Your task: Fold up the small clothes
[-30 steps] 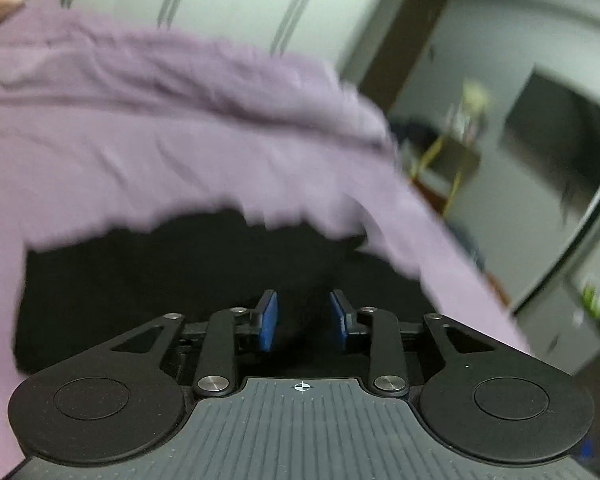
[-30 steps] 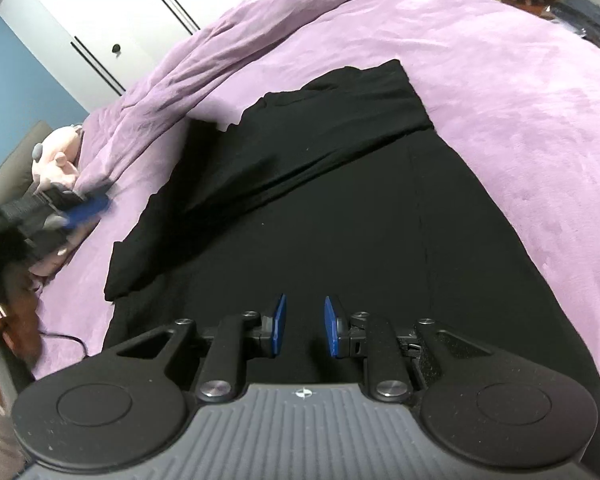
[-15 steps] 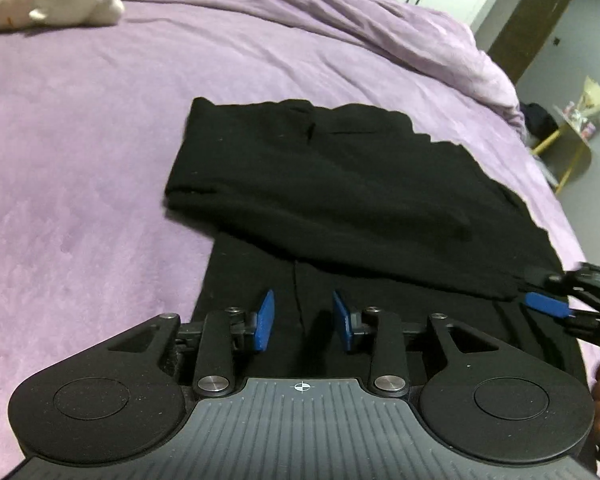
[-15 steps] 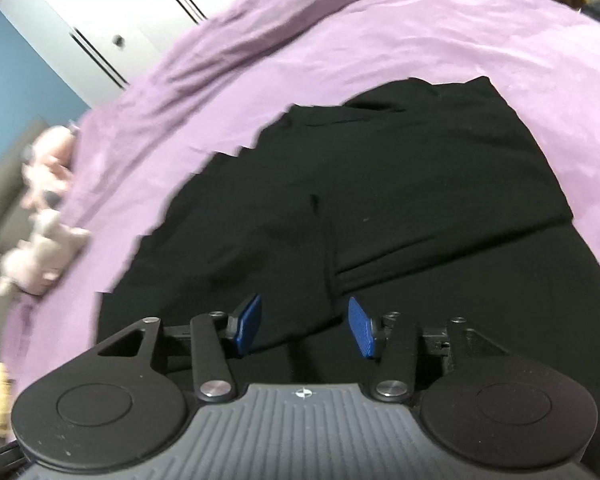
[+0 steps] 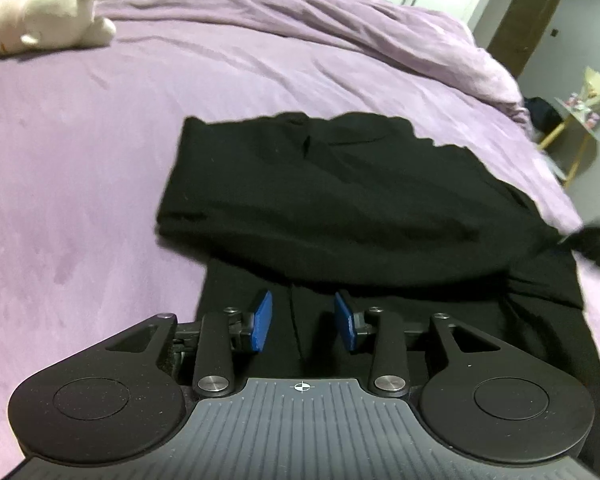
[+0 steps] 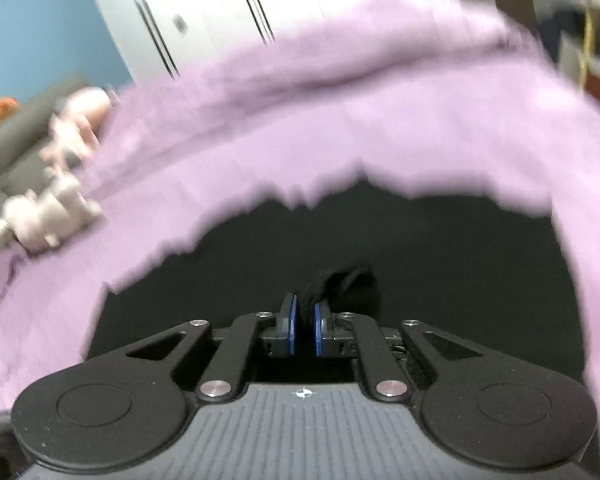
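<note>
A black garment [image 5: 340, 200] lies on the purple bedspread [image 5: 80, 160], its upper part folded over its lower part. My left gripper [image 5: 302, 322] is open and empty, low over the garment's near edge. My right gripper [image 6: 304, 322] is shut on a bunched fold of the black garment [image 6: 348, 280] and is close over the cloth. That view is blurred. A blurred dark shape, the right gripper, shows at the left wrist view's right edge [image 5: 596, 240], at the garment's right edge.
A white plush toy [image 5: 48, 12] lies at the bed's far left; it also shows in the right wrist view [image 6: 48, 212]. A bunched purple duvet [image 5: 340, 32] runs along the far side. A yellow-legged side table [image 5: 572, 120] stands beyond the bed on the right.
My right gripper dropped to the garment and shut on a fold of it. My left gripper swung from the far side to the garment's near edge and stayed open.
</note>
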### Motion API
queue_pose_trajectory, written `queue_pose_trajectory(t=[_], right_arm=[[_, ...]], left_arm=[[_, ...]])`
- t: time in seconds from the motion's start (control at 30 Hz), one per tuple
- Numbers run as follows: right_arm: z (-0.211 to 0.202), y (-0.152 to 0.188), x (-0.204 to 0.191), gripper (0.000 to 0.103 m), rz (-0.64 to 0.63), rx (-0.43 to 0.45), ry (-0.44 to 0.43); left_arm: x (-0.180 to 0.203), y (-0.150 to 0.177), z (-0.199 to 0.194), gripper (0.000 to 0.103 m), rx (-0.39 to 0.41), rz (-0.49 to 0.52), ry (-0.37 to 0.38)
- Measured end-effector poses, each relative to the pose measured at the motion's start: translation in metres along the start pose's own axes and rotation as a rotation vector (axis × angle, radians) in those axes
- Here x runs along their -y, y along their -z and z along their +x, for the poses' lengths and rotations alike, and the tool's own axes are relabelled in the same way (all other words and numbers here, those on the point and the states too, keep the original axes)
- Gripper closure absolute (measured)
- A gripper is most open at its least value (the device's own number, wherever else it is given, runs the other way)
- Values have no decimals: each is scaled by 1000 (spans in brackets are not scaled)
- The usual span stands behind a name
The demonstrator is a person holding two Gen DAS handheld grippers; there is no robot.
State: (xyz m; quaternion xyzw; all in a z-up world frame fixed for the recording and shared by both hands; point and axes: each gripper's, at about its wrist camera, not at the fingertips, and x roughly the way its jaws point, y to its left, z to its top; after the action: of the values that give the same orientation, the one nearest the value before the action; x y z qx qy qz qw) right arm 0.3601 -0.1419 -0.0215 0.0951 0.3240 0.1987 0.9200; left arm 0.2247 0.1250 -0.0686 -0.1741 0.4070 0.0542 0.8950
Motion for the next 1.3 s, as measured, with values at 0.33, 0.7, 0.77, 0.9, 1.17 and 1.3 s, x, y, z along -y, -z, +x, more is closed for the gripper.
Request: queue_pose_trajectory(t=[0.33,0.7,0.77,0.9,1.17,1.3], right_arm=[[-8,24,105,94,32,-58,221],[13,33,126,95,109,-70,188],[4,24,126,96,87,-5,204],[10,22,134,96,83,-6,253],[-8,28,153,75,166,-16,321],[-2,16,150,75,160,1,304]], left_arm=[[7,-15,27,61,-10,-8,-138],[13,-22,30,58,-4,25,-172],[11,-23,30,60,1,18,-183],[4,-23,30,69,7,-8,-189],[-6,-21,14,73,-20,32,-163],[-5,-27,-12,71,5,66,-120]])
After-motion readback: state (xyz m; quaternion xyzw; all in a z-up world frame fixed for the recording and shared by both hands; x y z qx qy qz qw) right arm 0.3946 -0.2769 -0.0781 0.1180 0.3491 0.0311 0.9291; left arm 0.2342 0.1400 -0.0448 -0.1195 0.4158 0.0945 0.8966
